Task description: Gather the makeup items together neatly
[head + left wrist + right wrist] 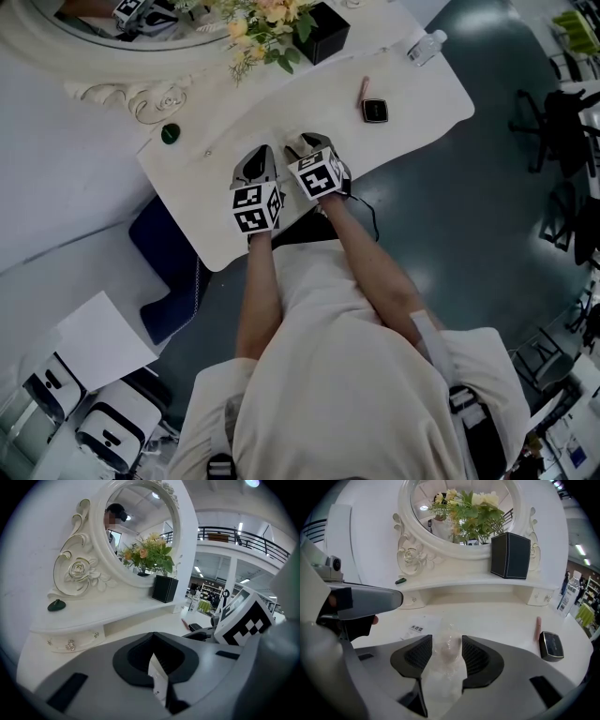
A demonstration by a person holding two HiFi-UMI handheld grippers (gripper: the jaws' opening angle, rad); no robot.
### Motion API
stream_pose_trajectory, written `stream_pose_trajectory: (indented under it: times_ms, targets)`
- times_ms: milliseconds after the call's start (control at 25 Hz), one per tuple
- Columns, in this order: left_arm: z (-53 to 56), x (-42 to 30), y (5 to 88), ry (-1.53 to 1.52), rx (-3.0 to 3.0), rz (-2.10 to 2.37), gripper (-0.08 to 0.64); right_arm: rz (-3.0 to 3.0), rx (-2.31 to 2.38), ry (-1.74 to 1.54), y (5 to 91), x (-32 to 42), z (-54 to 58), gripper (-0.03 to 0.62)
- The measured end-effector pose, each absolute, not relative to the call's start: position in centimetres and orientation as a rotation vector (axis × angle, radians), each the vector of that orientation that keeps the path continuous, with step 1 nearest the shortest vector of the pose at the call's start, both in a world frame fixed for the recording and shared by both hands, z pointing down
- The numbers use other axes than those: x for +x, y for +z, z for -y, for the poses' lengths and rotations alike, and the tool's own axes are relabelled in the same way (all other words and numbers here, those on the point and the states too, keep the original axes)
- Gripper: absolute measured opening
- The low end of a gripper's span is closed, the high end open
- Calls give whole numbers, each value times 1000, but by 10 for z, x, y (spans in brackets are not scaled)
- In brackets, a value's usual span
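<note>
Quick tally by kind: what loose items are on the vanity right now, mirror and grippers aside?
Pink stick: 1
Black compact: 1
Clear packet: 1
Green item, too small to identify: 1
Bottle: 1
Flower box: 1
Total: 6

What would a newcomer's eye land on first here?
The ornate white oval mirror, with flowers in a black box, dominates the back of the vanity. At the front edge, the left hand-held gripper pinches a white printed slip, and the right hand-held gripper stands open around a clear packet.
</note>
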State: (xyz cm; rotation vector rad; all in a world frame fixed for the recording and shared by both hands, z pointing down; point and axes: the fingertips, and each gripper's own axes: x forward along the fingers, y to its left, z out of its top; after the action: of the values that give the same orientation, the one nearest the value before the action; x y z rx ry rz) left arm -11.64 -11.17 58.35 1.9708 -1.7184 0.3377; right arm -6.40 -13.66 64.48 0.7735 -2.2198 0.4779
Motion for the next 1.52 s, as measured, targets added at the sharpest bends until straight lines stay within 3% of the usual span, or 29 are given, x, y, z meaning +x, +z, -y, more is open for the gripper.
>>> stream_pose_trajectory:
  times_ms: [400,1160,1520]
  targets:
    - [117,-106,584,340,1984,1703,12,2266,927,505,624,-33,170,233]
    - [165,-44,582,402,2075,1605,14,2017,1327,614,646,141,251,298]
    - [190,-38,584,431,2067,1598,12,1984,1295,719,667,150,265,333]
